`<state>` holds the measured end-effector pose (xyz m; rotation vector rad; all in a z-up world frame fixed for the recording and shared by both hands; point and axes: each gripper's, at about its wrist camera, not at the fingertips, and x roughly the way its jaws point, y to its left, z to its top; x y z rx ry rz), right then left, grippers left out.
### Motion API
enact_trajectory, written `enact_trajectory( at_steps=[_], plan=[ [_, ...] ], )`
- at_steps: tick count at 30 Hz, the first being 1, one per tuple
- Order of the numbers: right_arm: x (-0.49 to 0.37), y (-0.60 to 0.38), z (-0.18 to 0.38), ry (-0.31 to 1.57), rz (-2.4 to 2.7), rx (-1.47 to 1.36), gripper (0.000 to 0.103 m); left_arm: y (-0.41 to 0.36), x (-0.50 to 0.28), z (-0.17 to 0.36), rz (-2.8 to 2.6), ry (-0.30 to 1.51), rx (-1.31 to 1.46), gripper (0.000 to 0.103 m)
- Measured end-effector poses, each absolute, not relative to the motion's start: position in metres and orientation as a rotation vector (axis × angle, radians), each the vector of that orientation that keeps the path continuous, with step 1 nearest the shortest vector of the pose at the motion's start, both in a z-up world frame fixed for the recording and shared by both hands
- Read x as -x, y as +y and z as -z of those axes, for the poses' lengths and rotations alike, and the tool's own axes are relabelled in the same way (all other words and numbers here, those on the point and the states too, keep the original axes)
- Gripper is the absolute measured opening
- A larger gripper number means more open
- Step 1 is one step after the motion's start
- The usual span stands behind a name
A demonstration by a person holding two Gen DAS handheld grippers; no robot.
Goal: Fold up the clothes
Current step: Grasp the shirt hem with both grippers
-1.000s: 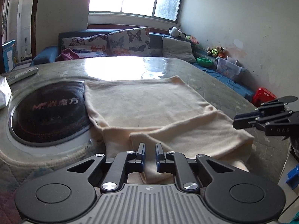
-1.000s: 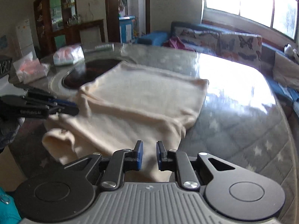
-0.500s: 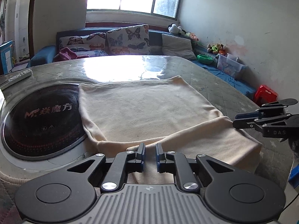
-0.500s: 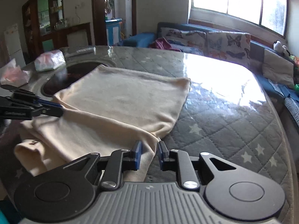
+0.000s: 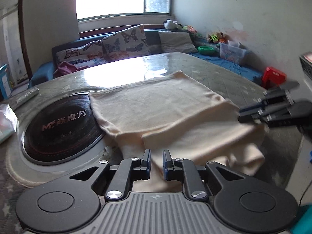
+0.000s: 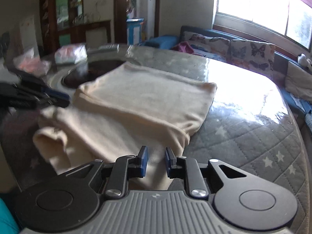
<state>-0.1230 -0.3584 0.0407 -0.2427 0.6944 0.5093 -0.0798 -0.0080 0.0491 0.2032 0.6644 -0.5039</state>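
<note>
A cream garment (image 5: 156, 107) lies partly folded on the round table; it also shows in the right wrist view (image 6: 140, 101). A folded layer covers its near part and a sleeve end (image 6: 50, 144) hangs at the table's near edge. My left gripper (image 5: 156, 161) holds a narrow gap over the garment's near edge, with cloth showing between the fingers. My right gripper (image 6: 155, 160) stands the same way at the garment's right near corner. Each gripper also shows blurred in the other's view: the right one (image 5: 269, 111), the left one (image 6: 39, 97).
A dark round hotplate (image 5: 60, 124) with lettering sits in the table's left part, partly under the garment. Plastic bags (image 6: 70, 54) and a remote lie at the table's far left. A sofa with butterfly cushions (image 5: 124, 42) stands behind. The quilted table cover (image 6: 253, 136) lies right of the garment.
Both grippers have drawn back toward the table's near edge and a little apart. The folded layer of the garment has shifted with them; the sleeve end now hangs lower at the edge.
</note>
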Motion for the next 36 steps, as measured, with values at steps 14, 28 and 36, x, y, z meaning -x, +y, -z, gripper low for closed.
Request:
enact_trajectory(
  at_steps=[14, 28, 36],
  plan=[
    [0.162, -0.347, -0.059, 0.653, -0.579, 0.407, 0.037, -0.050, 0.140, -0.019, 0.665, 0.491, -0.567, 0.039],
    [0.197, -0.327, -0.053, 0.570, -0.717, 0.629, 0.057, -0.040, 0.093, -0.049, 0.658, 0.480, -0.345, 0.008],
    [0.166, -0.308, -0.040, 0.569, -0.745, 0.572, 0.034, -0.040, 0.082, -0.048, 0.667, 0.511, -0.323, 0.009]
  ],
)
